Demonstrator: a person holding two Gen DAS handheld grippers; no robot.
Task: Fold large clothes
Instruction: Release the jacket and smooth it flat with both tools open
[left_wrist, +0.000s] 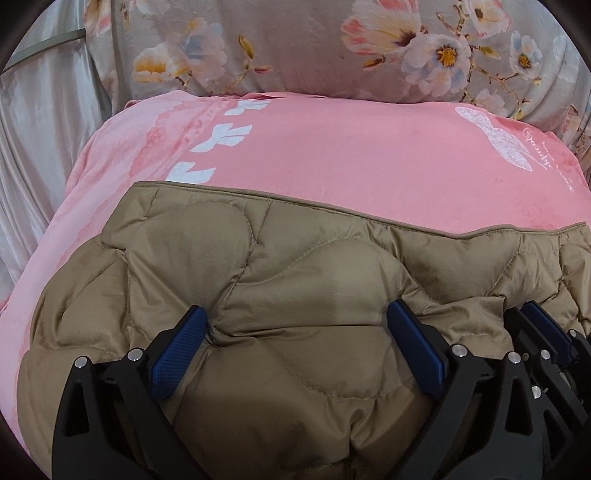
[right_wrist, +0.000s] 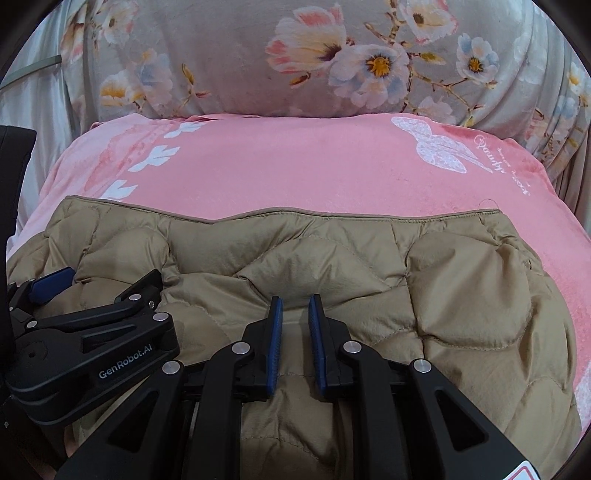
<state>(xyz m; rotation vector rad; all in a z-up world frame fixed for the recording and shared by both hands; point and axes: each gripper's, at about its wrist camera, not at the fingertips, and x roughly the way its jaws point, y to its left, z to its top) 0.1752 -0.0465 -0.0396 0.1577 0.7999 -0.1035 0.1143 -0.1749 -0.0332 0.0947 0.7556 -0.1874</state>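
A tan quilted jacket (left_wrist: 295, 280) lies on a pink blanket (left_wrist: 351, 155) that covers the bed, taking up the near half of the blanket in both wrist views. Its long axis runs side to side, parallel to the blanket's far edge, and one straight piped hem faces away from the cameras, toward the floral bedding (left_wrist: 314, 48) heaped along the far side. The padding is puffed and creased, with curved stitch lines crossing it; its right end bulges up close to the blanket's right edge in the right wrist view, while its left end reaches almost to the left edge. Pale grey fabric (left_wrist: 40, 140) hangs past the blanket's far left corner.

The left claw (left_wrist: 299, 339) is released, its blue pads spread wide apart. The tips rest down on the jacket, with a swell of tan padding rising between them, but the pads do not press on it from either side. In the right wrist view the same claw (right_wrist: 99, 280) sits at the lower left, lying across the jacket's near left part.

The right claw (right_wrist: 295, 314) stands just beside the left one, over the middle of the jacket's near part. Its jaws are drawn nearly together, leaving only a narrow gap. Jacket fabric shows through that gap below the pads, and no fold can be seen caught between them. In the left wrist view this claw (left_wrist: 543, 328) appears at the lower right edge.
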